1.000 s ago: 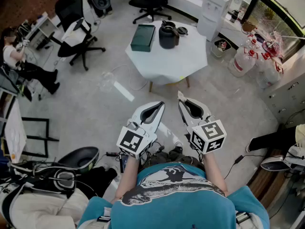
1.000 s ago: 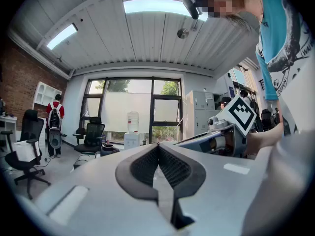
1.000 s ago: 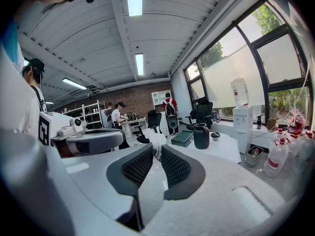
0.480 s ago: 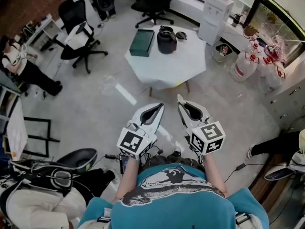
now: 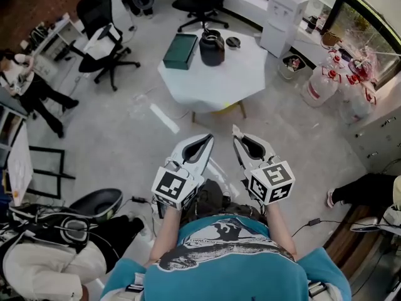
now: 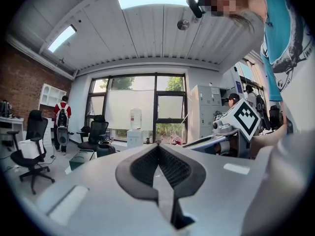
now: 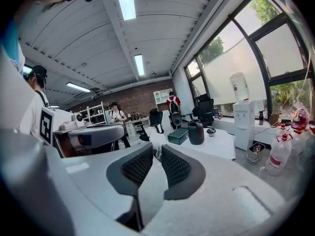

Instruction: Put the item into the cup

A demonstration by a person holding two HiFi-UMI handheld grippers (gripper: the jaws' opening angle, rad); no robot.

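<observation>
A black cup (image 5: 212, 47) stands on the white table (image 5: 219, 83) far ahead, between a green box (image 5: 180, 50) and a small dark lid (image 5: 233, 42). Both grippers hang close to my chest, well short of the table. My left gripper (image 5: 207, 137) has its jaws together with nothing in them (image 6: 157, 146). My right gripper (image 5: 237, 132) has its jaws slightly parted around a small white item (image 5: 235, 128), whose tip pokes out past the fingertips. In the right gripper view the cup (image 7: 196, 132) and box (image 7: 177, 136) lie beyond the jaws (image 7: 156, 150).
Office chairs (image 5: 106, 39) stand left of and behind the table. A water dispenser (image 5: 283, 14), a bin (image 5: 290, 63) and water bottles (image 5: 326, 80) are at the right. A person (image 5: 28, 86) is at the far left; bags and cables (image 5: 62, 231) lie by my feet.
The table has slid slightly left in the head view as I shifted. The person at the far left has stood up. Both grippers keep their pose and jaw opening.
</observation>
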